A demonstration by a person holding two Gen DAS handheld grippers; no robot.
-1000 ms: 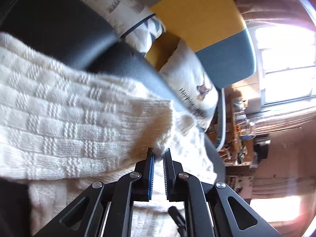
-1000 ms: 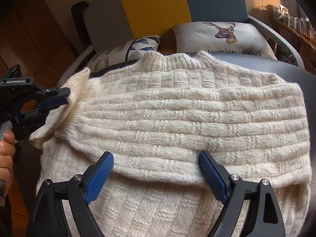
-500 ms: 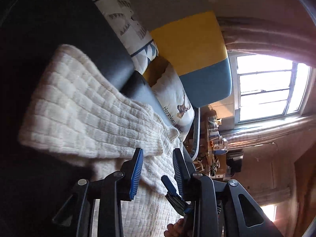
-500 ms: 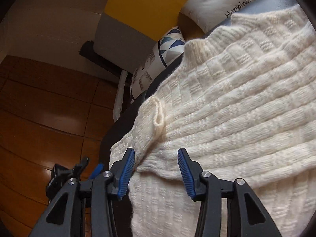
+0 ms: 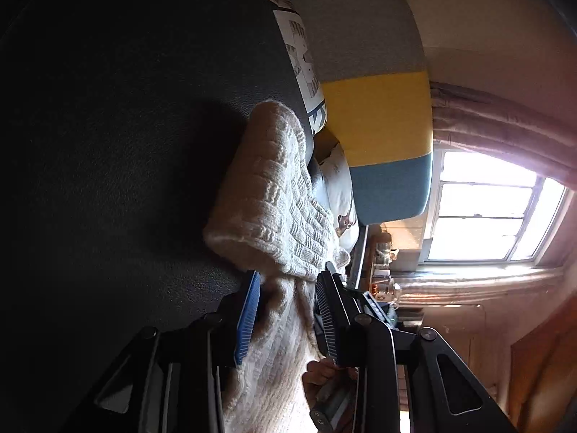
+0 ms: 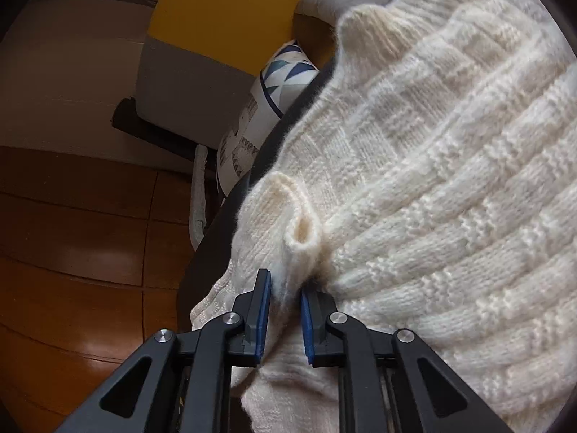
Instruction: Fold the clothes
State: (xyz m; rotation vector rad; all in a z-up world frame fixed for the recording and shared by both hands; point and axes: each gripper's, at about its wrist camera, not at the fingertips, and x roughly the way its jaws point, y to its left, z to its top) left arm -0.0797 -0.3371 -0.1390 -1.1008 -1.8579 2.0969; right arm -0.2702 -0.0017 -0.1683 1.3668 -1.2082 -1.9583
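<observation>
The sweater (image 6: 432, 187), cream and knitted in a basket-weave pattern, lies spread over the dark seat (image 5: 126, 144) of a sofa. Going from the left of the right wrist view, there is wooden floor (image 6: 72, 234), then the sofa's backrest (image 6: 223, 25) in grey and yellow panels, then a white cushion with blue triangles (image 6: 267, 101) leaning against it, and then the sweater, which fills the right half of the picture. Its collar sits at the far edge, near the top. At its near left edge a folded-over flap bulges up into a small loop. The right gripper (image 6: 283, 288) has its 2 blue-padded fingers pressed onto a ridge of the knit just below that loop, pinching the fabric between them.

In the left wrist view, which is rolled on its side, the dark seat fills the left. The left gripper (image 5: 288, 288) stands with its fingers spread apart, 1 on each side of a strip of sweater, with the folded flap lying just beyond the tips. A hand (image 5: 324, 375) shows behind the right finger. Further right are the backrest's grey, yellow and blue panels and a bright window (image 5: 490, 216).
</observation>
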